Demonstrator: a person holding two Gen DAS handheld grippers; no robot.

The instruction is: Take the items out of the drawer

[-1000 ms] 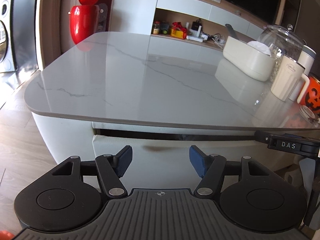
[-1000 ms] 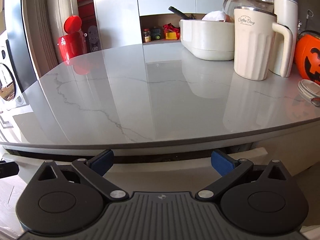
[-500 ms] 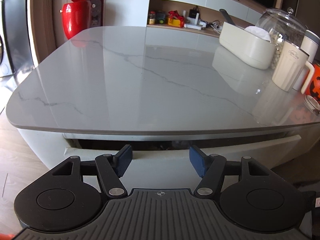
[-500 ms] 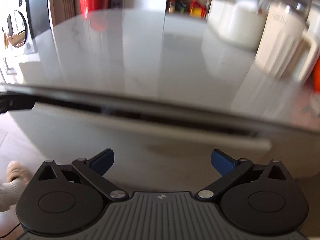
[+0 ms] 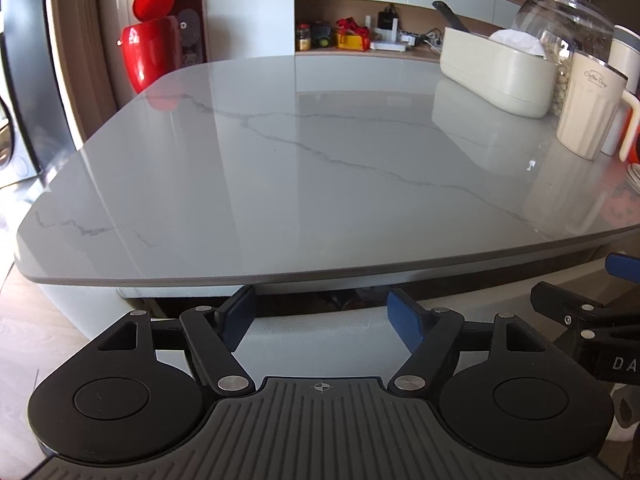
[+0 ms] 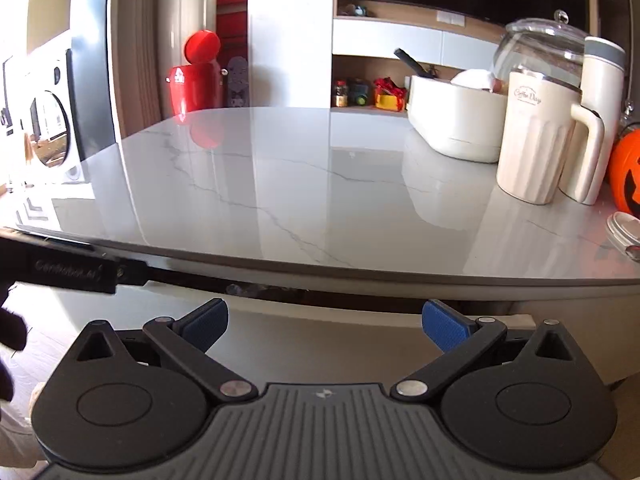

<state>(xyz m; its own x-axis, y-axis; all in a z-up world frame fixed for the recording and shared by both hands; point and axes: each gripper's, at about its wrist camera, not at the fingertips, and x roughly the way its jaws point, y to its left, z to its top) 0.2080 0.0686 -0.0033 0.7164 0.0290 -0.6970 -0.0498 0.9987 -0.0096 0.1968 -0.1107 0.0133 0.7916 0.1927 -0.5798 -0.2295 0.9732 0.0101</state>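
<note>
Left wrist view: left gripper [image 5: 320, 314], fingers spread and empty, faces the ajar drawer [image 5: 320, 330]; widen it first, since contents ahead look indistinct.

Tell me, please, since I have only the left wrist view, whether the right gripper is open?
Observer: Yes, the right gripper is open, with nothing between its fingers.
Operator: Thank you. Can you see the drawer's right end?
Observer: Yes. The right corner of the drawer shows, standing out a little from under the counter.
Operator: And what is the orange sliver at my right edge?
Observer: A pumpkin bucket with a black face, to the right of the mug.
</note>
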